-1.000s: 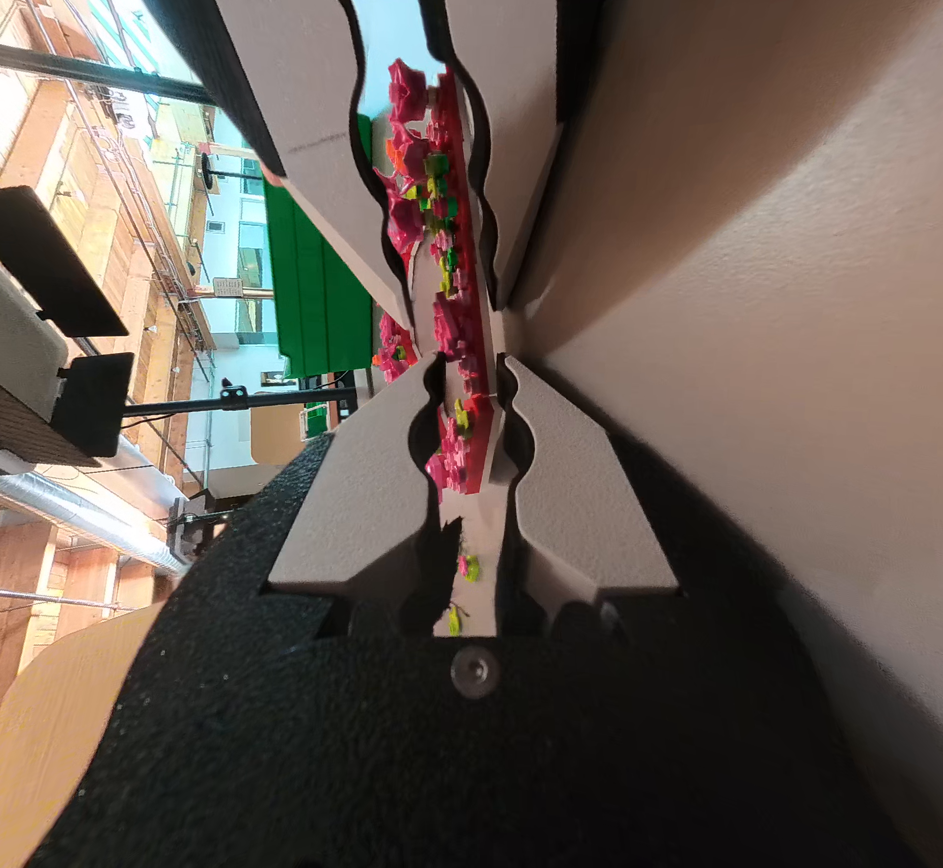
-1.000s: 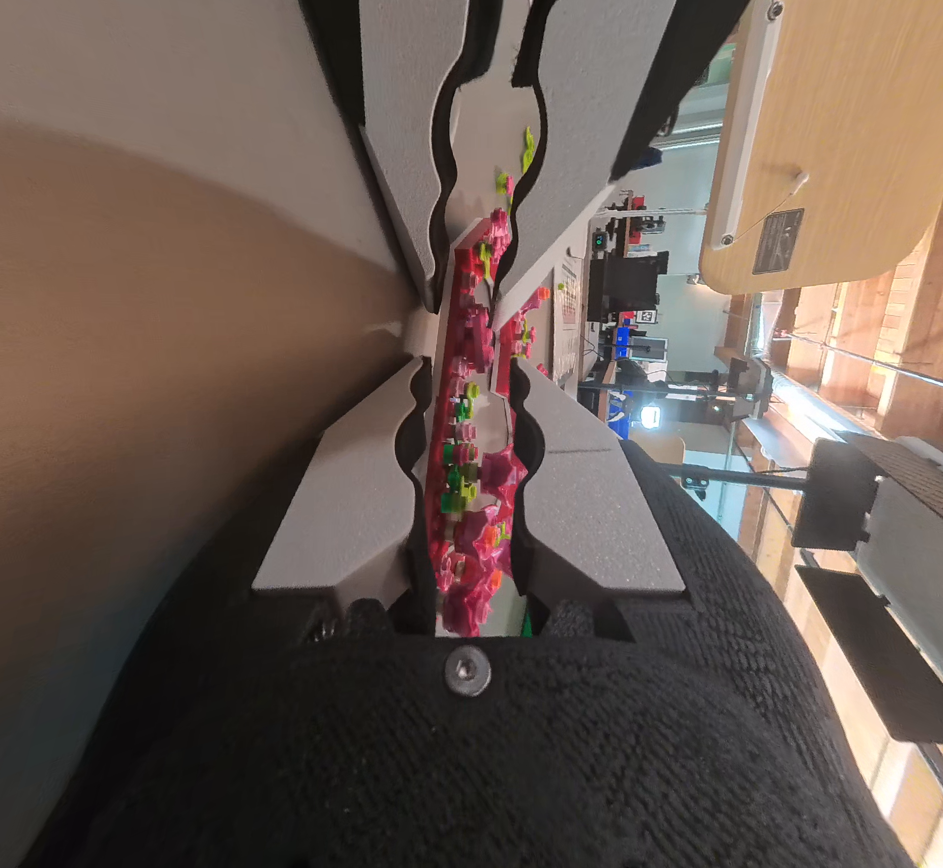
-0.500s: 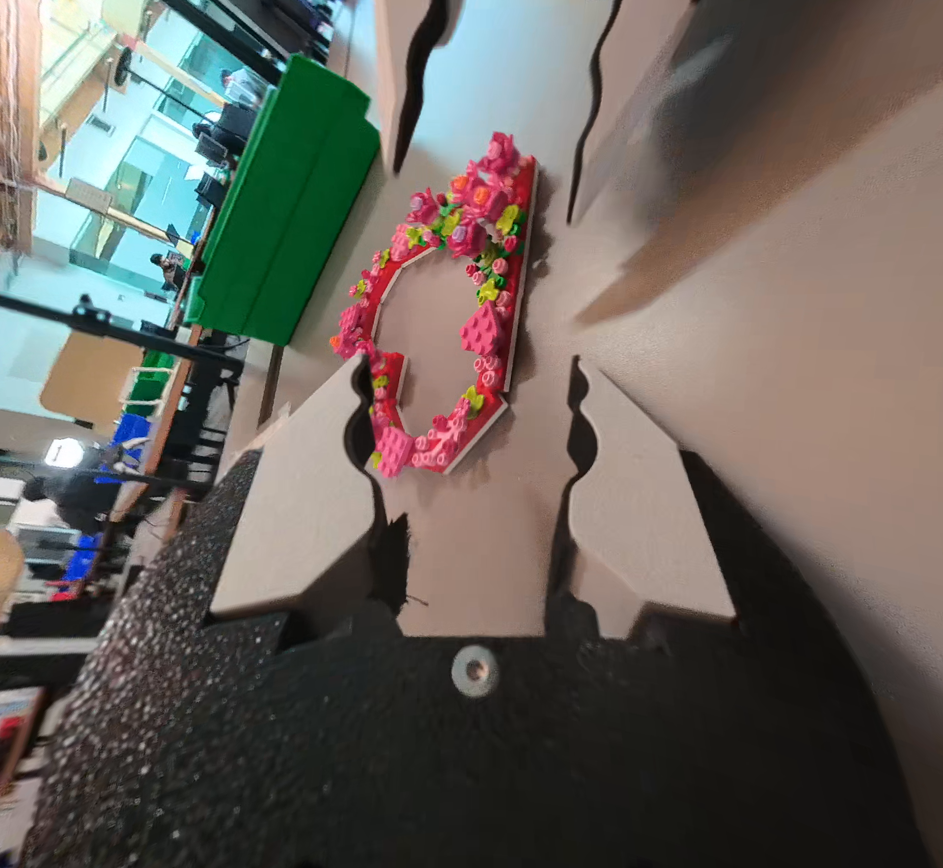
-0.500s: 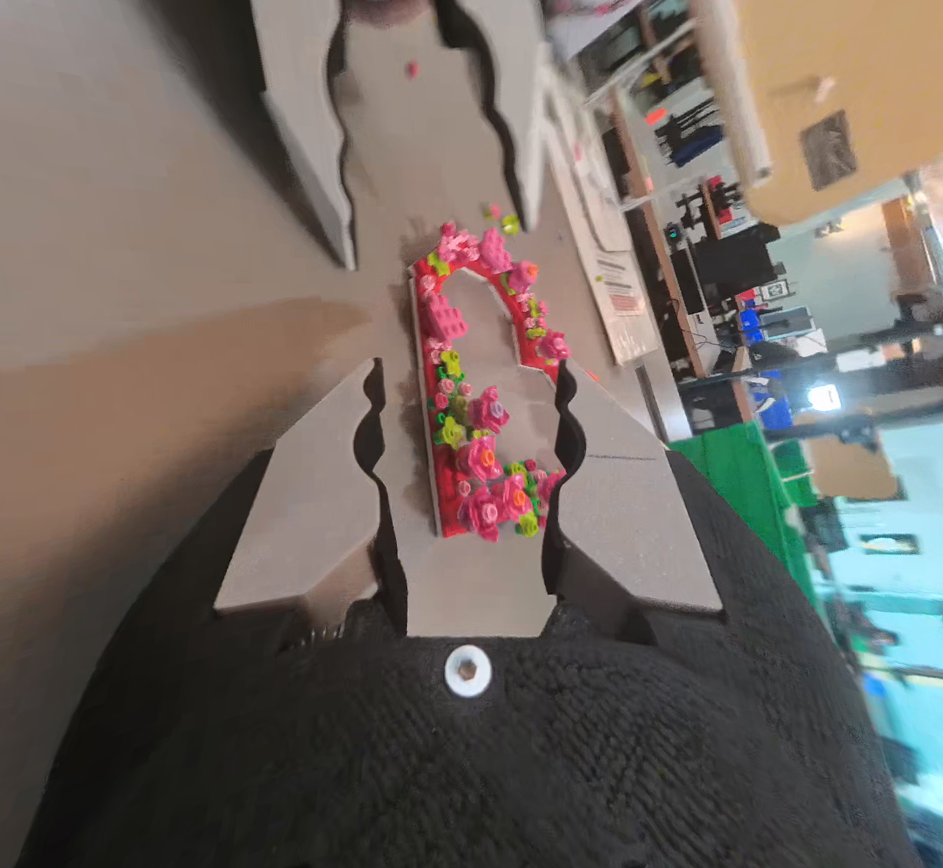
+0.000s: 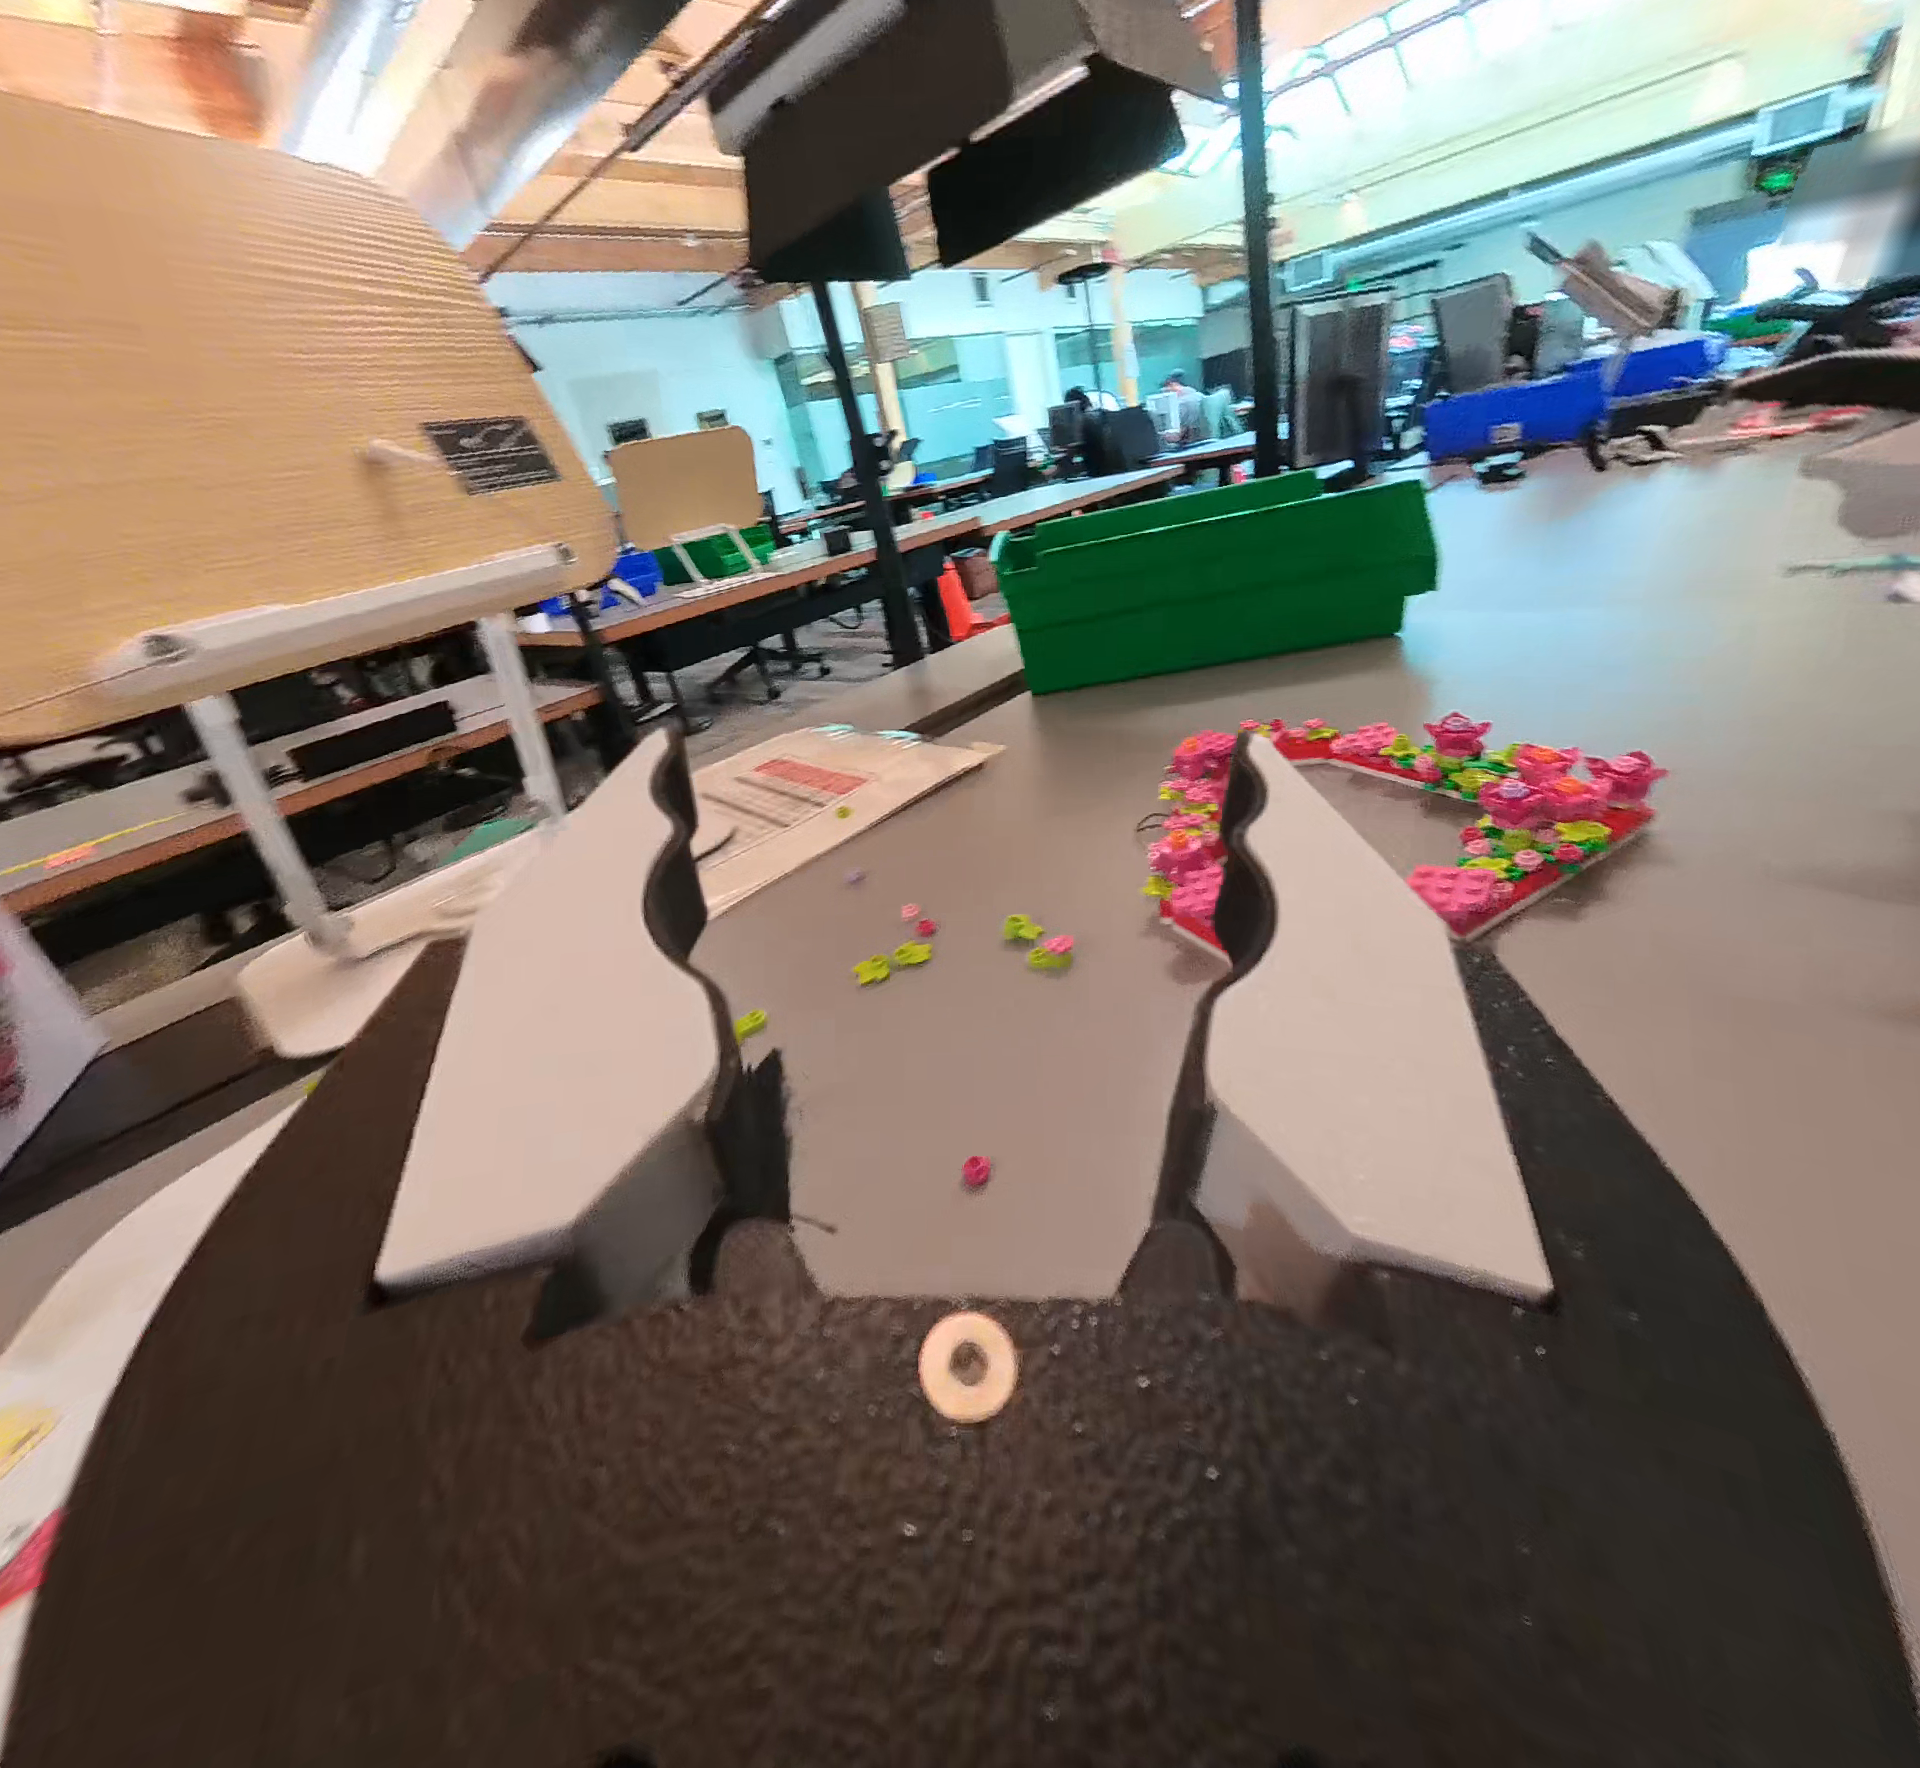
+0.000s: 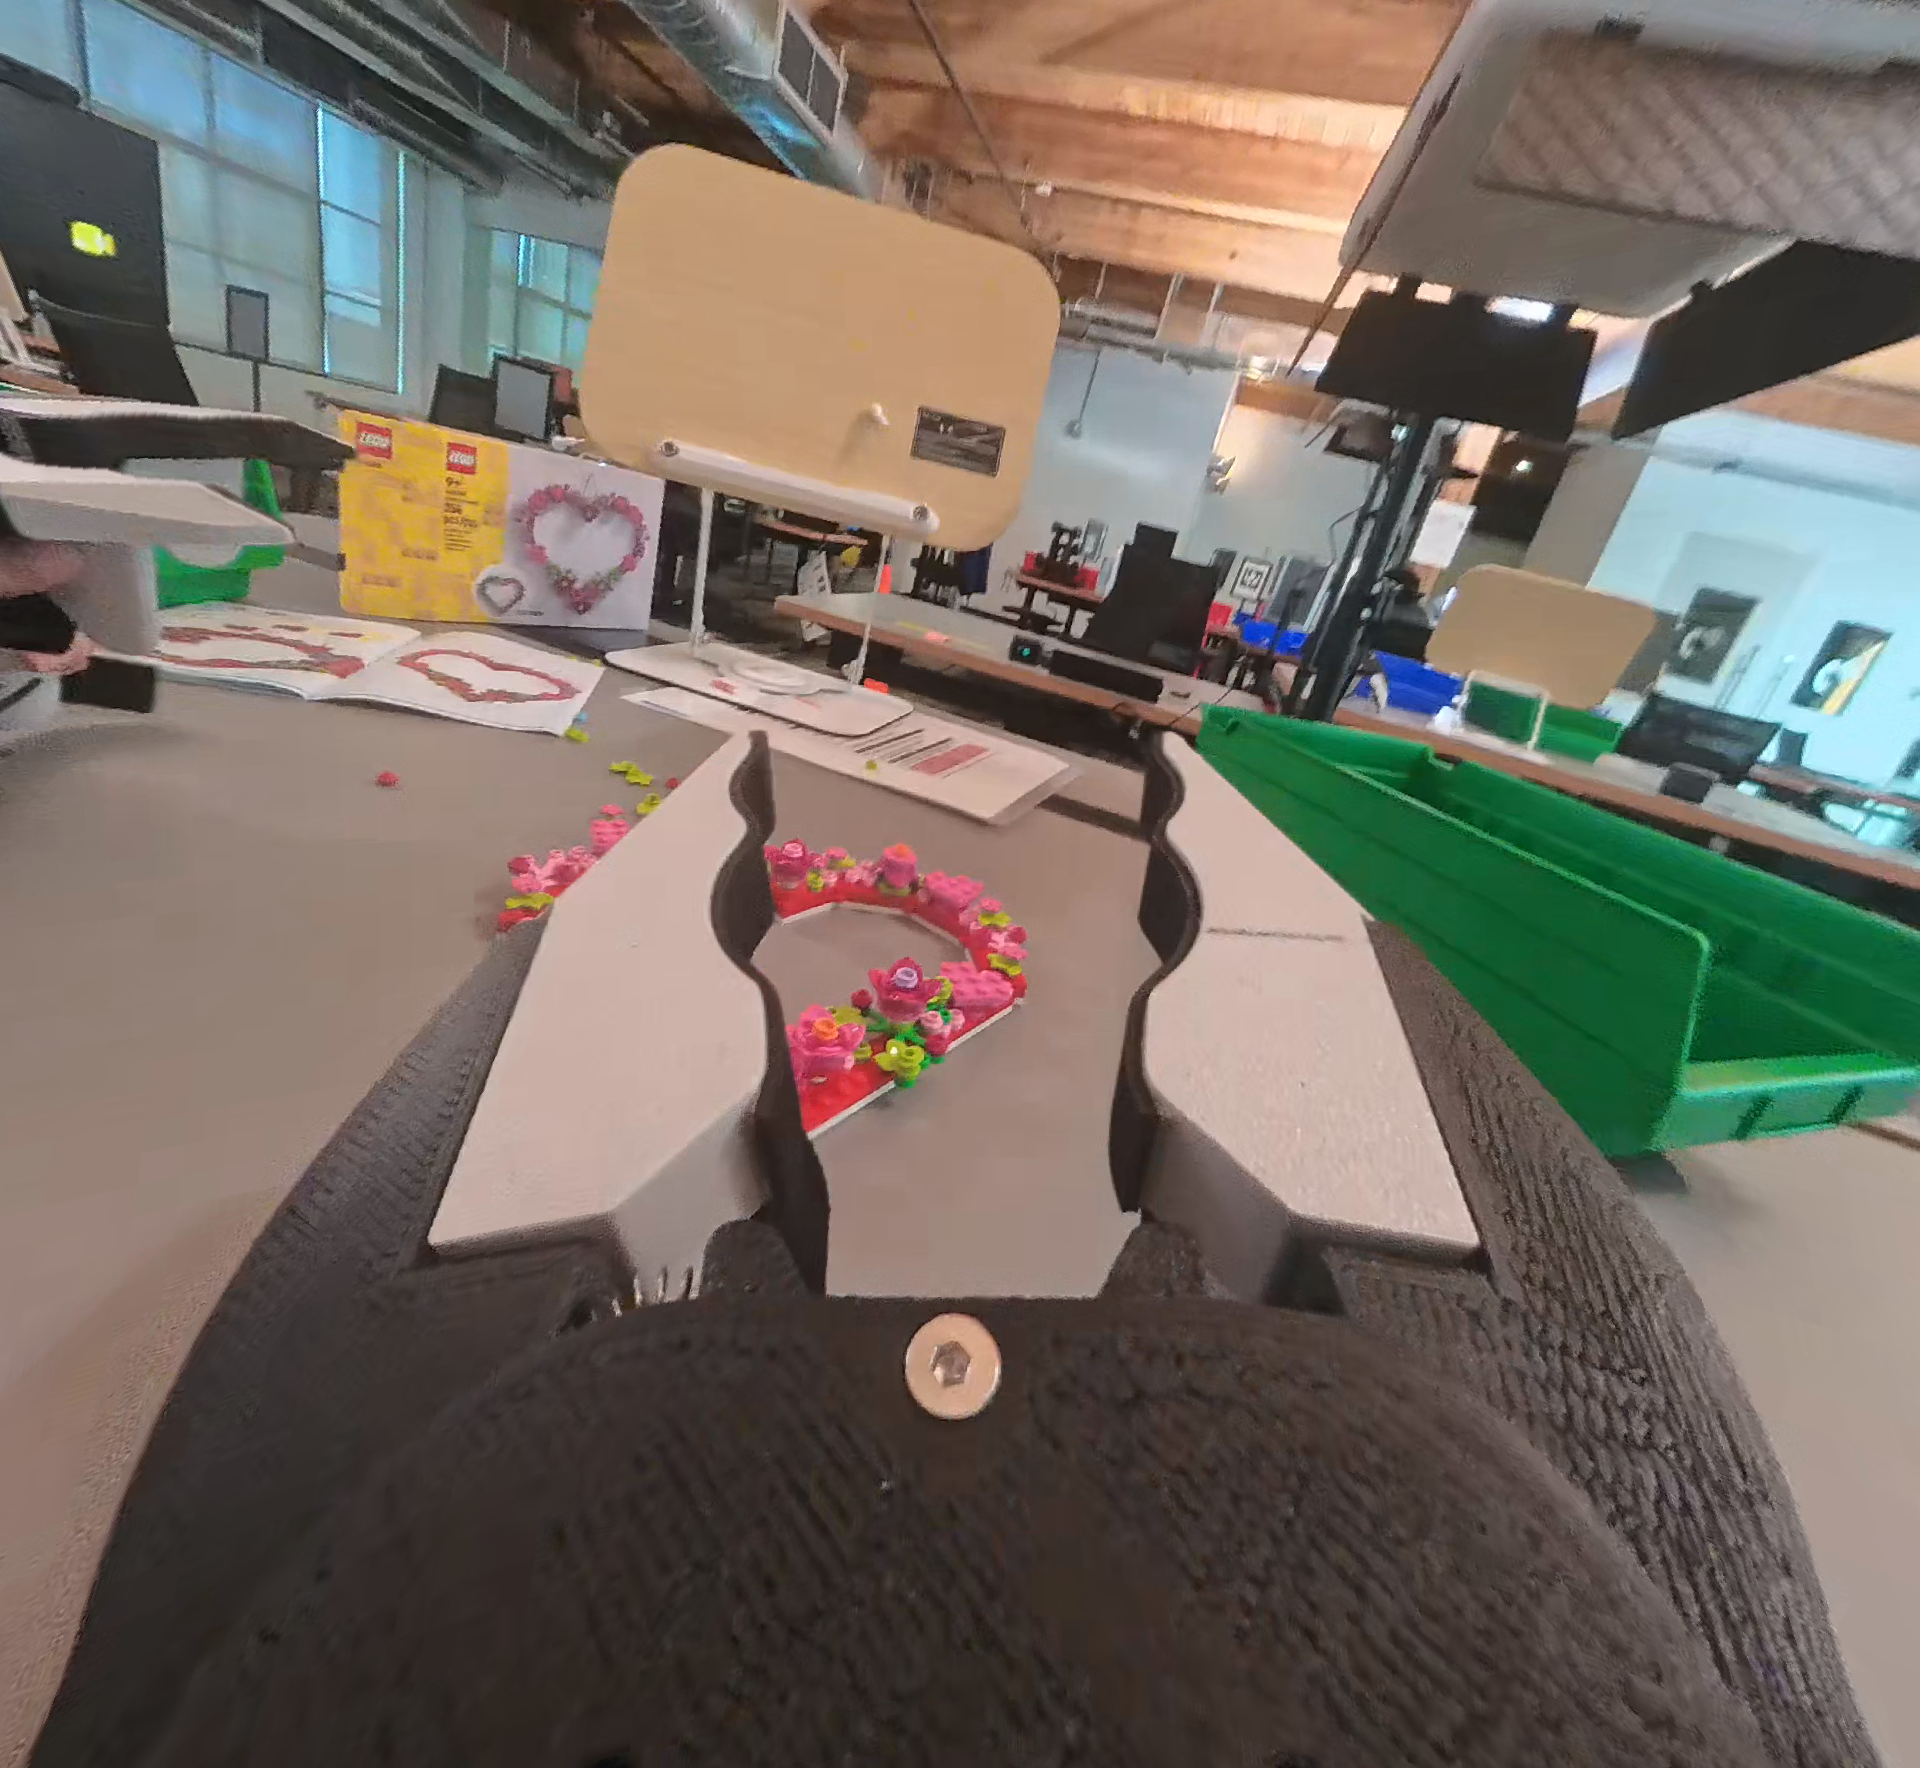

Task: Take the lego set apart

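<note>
A long green bin (image 6: pixel 1538 929) sat at the right of the right wrist view, close beside the right claw. In the left wrist view it sat far back, above the middle of the frame (image 5: pixel 1216 575). A wooden board on a white stand (image 6: pixel 821 347) stood at the top middle of the right wrist view, with a small dark plate on it. A white paper sheet (image 6: pixel 914 757) lay flat just under the stand. A yellow and white toy box (image 6: pixel 499 534) stood at the upper left, with a heart picture and writing on it. An open booklet (image 6: pixel 374 669) lay in front of the box. Small loose green and pink pieces (image 5: pixel 961 944) lay on the gray table (image 5: pixel 1662 991) in the middle of the left wrist view.

The lego heart (image 6: pixel 894 970) lay flat on the table in the middle of the right wrist view. It showed in the gap of the right gripper (image 6: pixel 951 752), with its left part hidden behind the left finger. In the left wrist view the lego heart (image 5: pixel 1496 814) lay at the middle right, partly behind the right finger.

The right gripper was wide open and held nothing. The left gripper (image 5: pixel 961 752) was wide open too and held nothing. The left gripper also showed at the far left edge of the right wrist view (image 6: pixel 125 492).
</note>
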Available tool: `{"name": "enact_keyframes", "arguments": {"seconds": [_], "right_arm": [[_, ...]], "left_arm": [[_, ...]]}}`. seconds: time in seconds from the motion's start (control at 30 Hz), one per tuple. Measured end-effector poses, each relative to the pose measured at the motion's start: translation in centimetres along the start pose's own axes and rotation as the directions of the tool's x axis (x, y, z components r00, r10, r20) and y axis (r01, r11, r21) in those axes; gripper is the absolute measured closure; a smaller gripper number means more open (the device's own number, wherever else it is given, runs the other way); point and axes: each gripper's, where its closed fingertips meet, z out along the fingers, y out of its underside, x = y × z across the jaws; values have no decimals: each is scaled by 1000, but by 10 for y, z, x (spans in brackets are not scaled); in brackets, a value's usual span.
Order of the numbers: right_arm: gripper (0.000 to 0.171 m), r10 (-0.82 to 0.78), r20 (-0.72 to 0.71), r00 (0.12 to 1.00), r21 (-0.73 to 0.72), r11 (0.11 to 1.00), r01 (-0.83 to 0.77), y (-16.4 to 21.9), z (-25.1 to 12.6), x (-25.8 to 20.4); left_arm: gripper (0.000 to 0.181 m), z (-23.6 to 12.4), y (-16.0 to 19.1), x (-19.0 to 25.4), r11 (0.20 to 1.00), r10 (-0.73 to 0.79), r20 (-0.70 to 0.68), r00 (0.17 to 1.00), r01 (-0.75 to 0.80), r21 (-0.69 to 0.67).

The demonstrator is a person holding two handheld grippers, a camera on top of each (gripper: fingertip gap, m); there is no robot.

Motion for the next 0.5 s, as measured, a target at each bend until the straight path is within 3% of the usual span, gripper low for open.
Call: {"name": "enact_keyframes", "arguments": {"seconds": [0.2, 0.3, 0.47, 0.5], "right_arm": [[109, -61, -76, 995, -96, 994, 54, 7, 2, 11], [110, -83, -24, 996, -215, 974, 76, -6, 12, 10], [135, -46, 189, 981, -513, 847, 138, -27, 25, 4], [140, -15, 228, 974, -574, 806, 147, -27, 25, 0]], "left_arm": [[84, -11, 7, 1, 995, 45, 74, 996, -39, -88], [73, -4, 14, 23, 975, -41, 20, 999, 45, -220], [93, 1, 6, 63, 883, -198, 3, 980, 180, -434], [107, 0, 3, 75, 859, -216, -31, 976, 175, -482]]}}
